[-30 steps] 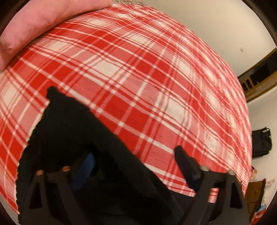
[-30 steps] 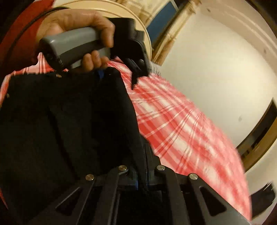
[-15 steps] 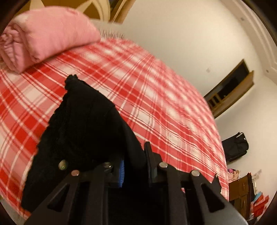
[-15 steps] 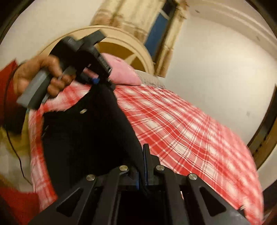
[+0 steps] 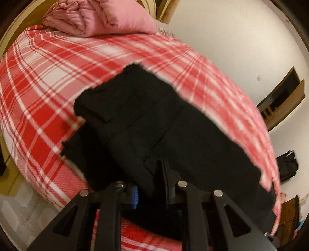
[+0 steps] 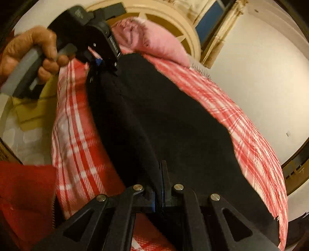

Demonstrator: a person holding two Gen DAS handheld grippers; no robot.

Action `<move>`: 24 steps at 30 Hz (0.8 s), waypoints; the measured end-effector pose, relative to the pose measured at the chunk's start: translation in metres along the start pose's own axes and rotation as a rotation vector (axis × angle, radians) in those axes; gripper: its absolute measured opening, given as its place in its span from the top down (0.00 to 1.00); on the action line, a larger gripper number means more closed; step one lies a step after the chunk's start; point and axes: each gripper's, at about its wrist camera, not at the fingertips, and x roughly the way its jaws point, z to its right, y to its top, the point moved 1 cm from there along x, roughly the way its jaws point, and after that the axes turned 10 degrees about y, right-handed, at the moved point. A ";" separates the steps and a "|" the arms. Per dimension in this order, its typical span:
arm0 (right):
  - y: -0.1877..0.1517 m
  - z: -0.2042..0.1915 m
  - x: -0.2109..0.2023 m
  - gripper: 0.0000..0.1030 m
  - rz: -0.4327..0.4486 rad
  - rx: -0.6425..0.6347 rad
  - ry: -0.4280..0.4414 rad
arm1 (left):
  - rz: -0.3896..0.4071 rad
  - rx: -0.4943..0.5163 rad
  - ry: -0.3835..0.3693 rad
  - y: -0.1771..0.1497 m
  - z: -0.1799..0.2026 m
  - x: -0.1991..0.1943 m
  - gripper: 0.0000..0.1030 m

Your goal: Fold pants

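Observation:
Black pants [image 5: 154,115] lie stretched over a red plaid bed cover [image 5: 48,77], with a folded end toward the pink bedding. My left gripper [image 5: 150,179] has a ridge of the black cloth pinched between its fingers at the near edge; its jaws are opening slightly, with the cloth still between them. In the right wrist view the pants [image 6: 164,115] run from my right gripper [image 6: 159,173], shut on their near edge, up to the left gripper [image 6: 100,65], which a hand [image 6: 29,50] holds at the far left edge of the cloth.
Folded pink bedding [image 5: 96,17] sits at the head of the bed by a curved headboard [image 6: 164,21]. A black bag [image 5: 287,166] lies on the floor beyond the bed's right side. A person's red clothing [image 6: 23,193] is at the lower left.
The left gripper went from wide open to closed on the pants. Both hands drew back across the bed, pulling the cloth along; the pink bedding and more of the pants came into view.

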 end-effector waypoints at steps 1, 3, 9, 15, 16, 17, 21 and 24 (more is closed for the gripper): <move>-0.002 -0.002 0.003 0.96 -0.006 -0.005 -0.001 | 0.001 0.009 0.026 -0.004 0.000 0.002 0.71; -0.005 -0.003 0.000 0.96 0.001 -0.016 -0.012 | 0.023 0.012 0.032 -0.009 0.001 -0.001 0.70; -0.008 0.004 -0.006 0.93 0.023 0.023 0.029 | 0.050 0.122 0.068 -0.021 -0.001 -0.015 0.61; -0.012 0.079 -0.057 0.59 0.134 0.321 0.318 | 0.233 0.090 0.246 -0.007 -0.016 -0.068 0.42; -0.012 0.099 -0.068 0.40 0.186 0.381 0.340 | 0.282 0.103 0.255 -0.003 -0.011 -0.077 0.38; -0.011 0.114 -0.074 0.26 0.227 0.422 0.346 | 0.322 0.122 0.258 0.000 -0.004 -0.083 0.37; -0.006 0.186 -0.070 0.25 0.305 0.566 0.330 | 0.407 0.205 0.287 0.011 0.032 -0.075 0.31; 0.001 0.216 -0.034 0.25 0.238 0.598 0.347 | 0.383 0.172 0.286 0.016 0.044 -0.052 0.31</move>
